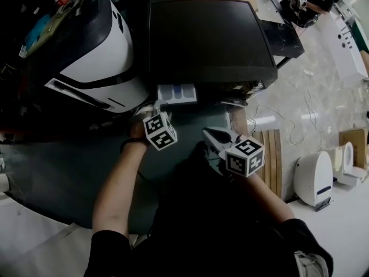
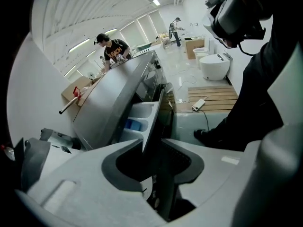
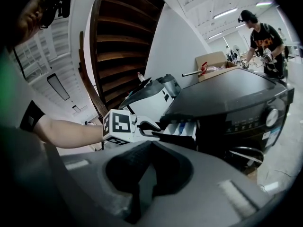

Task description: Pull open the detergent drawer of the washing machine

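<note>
detergent drawer (image 2: 142, 119) pulled out of washing machine (image 1: 207, 39), left claw (image 2: 158, 150) released astride its front, right claw (image 3: 150, 145) clenched empty nearby: back left straight off, no nudging drawer shut.

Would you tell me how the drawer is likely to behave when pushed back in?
The drawer looks like moulded plastic with rigid compartments, so it is probably stiff and light. It sticks out of the washer level, so it should slide straight, not tip. Its smooth front may be slippery.
</note>
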`<state>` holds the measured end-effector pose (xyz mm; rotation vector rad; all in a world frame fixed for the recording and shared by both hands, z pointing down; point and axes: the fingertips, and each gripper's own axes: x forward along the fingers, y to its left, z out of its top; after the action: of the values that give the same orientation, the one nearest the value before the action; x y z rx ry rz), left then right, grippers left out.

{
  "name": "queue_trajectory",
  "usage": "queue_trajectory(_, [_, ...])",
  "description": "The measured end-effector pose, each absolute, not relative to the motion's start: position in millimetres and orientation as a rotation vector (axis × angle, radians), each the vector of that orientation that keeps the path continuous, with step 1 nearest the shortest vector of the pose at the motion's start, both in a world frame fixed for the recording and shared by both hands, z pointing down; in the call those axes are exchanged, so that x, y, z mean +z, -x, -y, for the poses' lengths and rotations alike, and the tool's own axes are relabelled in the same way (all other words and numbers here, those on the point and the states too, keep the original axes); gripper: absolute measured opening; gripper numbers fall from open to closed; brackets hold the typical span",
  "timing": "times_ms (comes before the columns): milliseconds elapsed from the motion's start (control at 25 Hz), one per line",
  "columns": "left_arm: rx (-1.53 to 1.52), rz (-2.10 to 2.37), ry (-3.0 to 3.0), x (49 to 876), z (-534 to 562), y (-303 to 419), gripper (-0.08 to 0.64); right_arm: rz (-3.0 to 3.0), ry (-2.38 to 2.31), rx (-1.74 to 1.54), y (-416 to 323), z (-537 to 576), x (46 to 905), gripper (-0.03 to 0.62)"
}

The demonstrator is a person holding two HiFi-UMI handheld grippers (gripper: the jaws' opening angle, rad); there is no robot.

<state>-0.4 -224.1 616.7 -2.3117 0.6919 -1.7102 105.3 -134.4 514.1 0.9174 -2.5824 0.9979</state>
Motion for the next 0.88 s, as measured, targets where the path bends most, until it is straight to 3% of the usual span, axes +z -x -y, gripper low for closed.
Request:
queue_trajectory(320, [-1.827,-0.603,2.32,641.1,236.1,3.0,0.153,2.567,-0.942,1.019,-114.8,147.3,519.1,0.003])
queue_trajectory(440, [-1.832,-0.585,2.319,640.2,239.0,3.2,0.087,2.564,-0.938,1.023,-114.9,150.8,520.8,0.003])
queue_trajectory(880, [-1.856,-0.453,2.352,638.7,209.0,0.7,0.074,2.573,-0.877,1.012,-95.8,150.1,521.8,0.003])
